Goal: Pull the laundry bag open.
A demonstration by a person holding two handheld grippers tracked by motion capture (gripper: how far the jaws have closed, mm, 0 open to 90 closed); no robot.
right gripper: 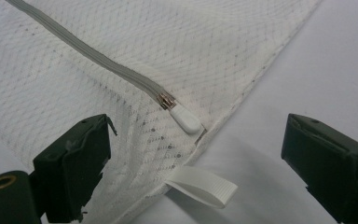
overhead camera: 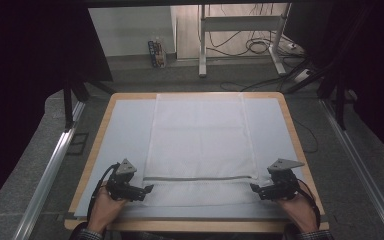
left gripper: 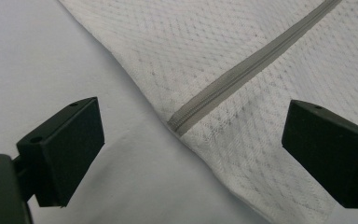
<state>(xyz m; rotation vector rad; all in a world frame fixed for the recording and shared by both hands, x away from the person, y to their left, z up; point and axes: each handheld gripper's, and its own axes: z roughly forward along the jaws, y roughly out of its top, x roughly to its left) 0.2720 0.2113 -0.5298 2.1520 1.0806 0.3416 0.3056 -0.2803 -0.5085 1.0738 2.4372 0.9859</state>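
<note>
Low, both hands (overhead camera: 105,207) beside mesh bag (overhead camera: 200,140), jaws wide.

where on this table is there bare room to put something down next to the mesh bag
Two bare strips of the pale mat flank the mesh laundry bag: one between its left edge and the table's wooden rim, one between its right edge and the right rim. The near corners are crowded: left gripper and right gripper, both open, sit at the zipper ends.

high view: above near table edge, facing forward and down, far, whole table (overhead camera: 95,150) | left gripper view: close, along its jaws, on bag (left gripper: 242,56) left zipper end (left gripper: 179,123) | right gripper view: close, on zipper pull (right gripper: 184,119) | shared: bag, zipper
</note>
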